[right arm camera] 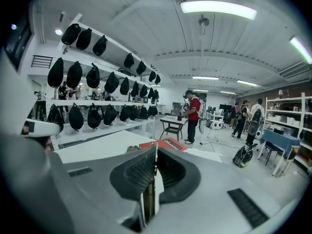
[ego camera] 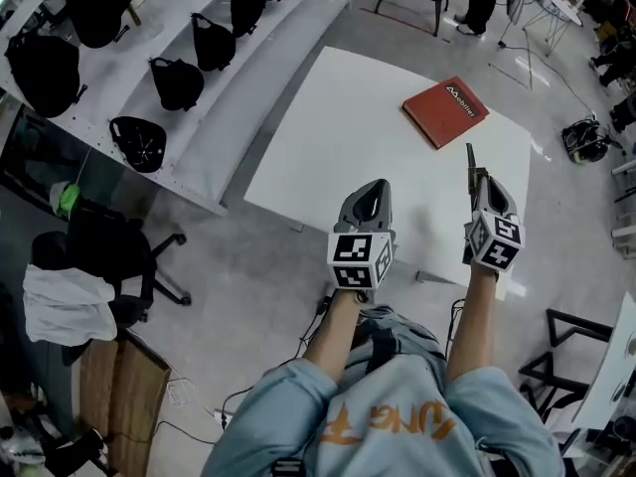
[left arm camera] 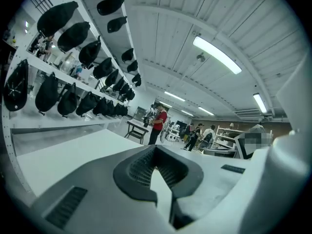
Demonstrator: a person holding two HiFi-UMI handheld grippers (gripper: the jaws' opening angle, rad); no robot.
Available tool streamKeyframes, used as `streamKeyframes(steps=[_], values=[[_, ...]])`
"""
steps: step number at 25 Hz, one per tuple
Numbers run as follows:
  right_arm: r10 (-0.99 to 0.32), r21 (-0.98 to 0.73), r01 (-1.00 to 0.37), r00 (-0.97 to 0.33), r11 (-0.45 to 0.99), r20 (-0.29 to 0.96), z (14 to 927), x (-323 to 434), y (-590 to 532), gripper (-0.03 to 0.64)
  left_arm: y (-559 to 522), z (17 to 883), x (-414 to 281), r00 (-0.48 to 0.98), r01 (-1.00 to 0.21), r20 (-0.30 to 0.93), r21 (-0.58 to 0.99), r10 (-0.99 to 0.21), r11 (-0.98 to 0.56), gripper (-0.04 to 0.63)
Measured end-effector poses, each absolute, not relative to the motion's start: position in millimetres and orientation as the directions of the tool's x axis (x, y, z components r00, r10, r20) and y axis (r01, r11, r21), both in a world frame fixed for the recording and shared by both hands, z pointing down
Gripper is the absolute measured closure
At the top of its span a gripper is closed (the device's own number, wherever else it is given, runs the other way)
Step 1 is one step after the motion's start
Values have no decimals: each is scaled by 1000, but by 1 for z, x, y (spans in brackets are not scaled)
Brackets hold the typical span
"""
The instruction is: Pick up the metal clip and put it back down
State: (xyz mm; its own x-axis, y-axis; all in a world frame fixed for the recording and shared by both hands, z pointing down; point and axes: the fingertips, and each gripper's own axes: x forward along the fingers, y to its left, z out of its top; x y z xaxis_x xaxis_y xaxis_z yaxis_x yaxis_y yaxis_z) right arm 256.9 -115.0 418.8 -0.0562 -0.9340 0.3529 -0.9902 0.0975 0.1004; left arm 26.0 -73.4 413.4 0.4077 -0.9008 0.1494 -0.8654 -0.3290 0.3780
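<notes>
Up over the near edge of the white desk (ego camera: 338,137), the person holds both tools side by side, pointing away from the body. The right hand-held gripper (ego camera: 479,179) is clamped on the metal clip (ego camera: 469,159). From the head view the clip is a thin, dark, straight strip that sticks out past the jaw tips and points toward the red book (ego camera: 445,112) lying farther back on the desk, well apart from it.

From the right gripper view, the clip (right arm camera: 148,194) stands on edge between the two ribbed black pads. It is flat and narrow, with a pale bright edge and a darker, dull face beside it, and it runs the whole length of the jaws to the tips of the right hand-held gripper (right arm camera: 155,152). The red book (right arm camera: 165,144) shows just beyond those tips.

The left hand-held gripper (ego camera: 373,189) hangs just left of the right one, over the desk's front edge. In its own view the left hand-held gripper (left arm camera: 156,150) has its jaws brought together at the tips with nothing between them, only a pale wedge of desk showing through the gap nearer the base.

Rows of black bags (ego camera: 179,82) hang along white shelves to the left.
</notes>
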Motion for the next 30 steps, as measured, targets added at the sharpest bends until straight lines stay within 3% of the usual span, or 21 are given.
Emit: streamKeyframes(steps=[16,30], values=[[-838,-1,-899,-409,438,362,439,63,-138,584,-38,427,-122,136,-954,251,295,-958,-58,586],[-672,22,-740,-598,673,438,482,-110,-153,584,-55,475,-230,17,-945,374,310,-927,108,586]])
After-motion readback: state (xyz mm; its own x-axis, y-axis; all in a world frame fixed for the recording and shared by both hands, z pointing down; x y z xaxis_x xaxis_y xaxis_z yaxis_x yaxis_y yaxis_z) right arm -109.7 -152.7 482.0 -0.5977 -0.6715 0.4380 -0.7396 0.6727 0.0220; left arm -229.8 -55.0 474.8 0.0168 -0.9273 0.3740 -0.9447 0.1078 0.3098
